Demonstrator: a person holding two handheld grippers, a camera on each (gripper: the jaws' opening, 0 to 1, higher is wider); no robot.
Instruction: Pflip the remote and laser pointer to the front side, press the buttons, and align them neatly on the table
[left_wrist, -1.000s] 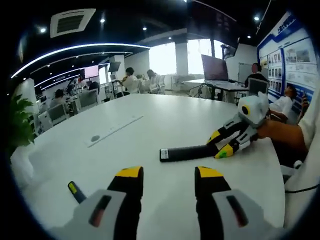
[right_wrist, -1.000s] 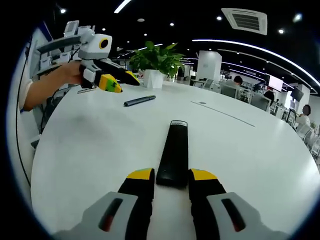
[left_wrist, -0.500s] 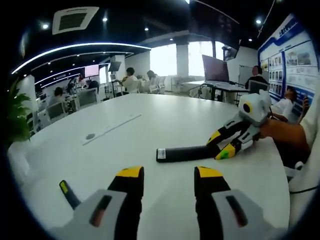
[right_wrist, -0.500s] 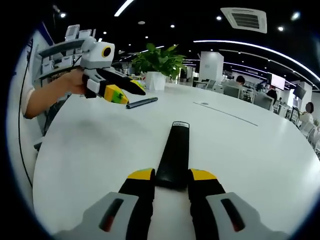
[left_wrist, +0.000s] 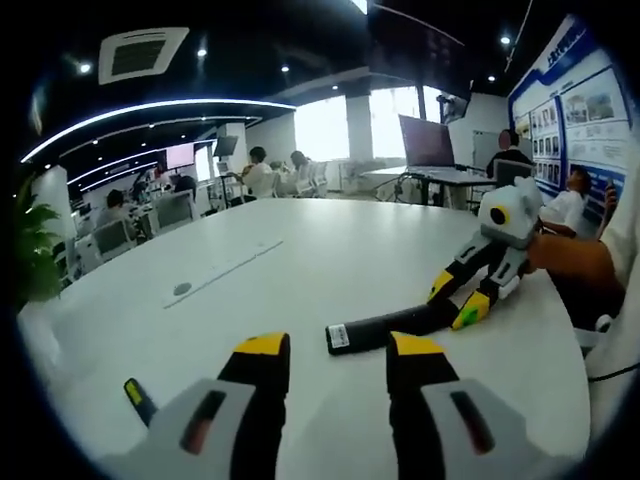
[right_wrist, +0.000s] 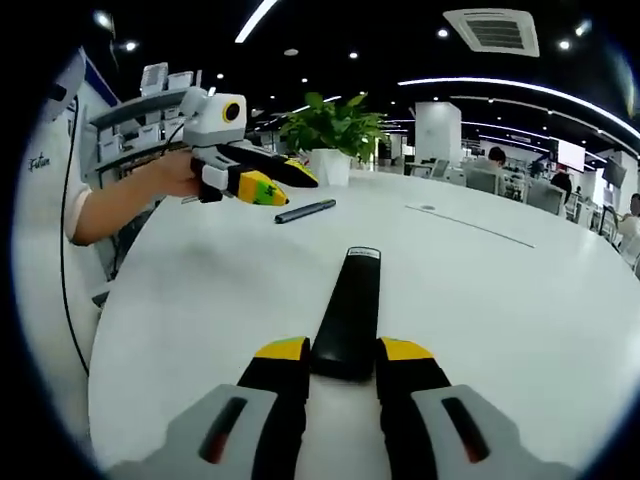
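On the white worktop (right_wrist: 520, 300), right gripper (right_wrist: 343, 362) clamps the remote's (right_wrist: 350, 310) near end (no buttons visible); laser pointer (right_wrist: 305, 210) lies beyond it, near the unclenched, empty left gripper (right_wrist: 268, 180). Pressing and aligning remain.

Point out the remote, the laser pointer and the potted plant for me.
remote (right_wrist: 348, 312): right gripper view, middle of its black back.
laser pointer (right_wrist: 305, 210): right gripper view, mid-barrel.
potted plant (right_wrist: 330, 167): right gripper view, white pot.

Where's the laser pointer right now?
In the right gripper view, the laser pointer lies on the white table, just below the left gripper and near the potted plant.
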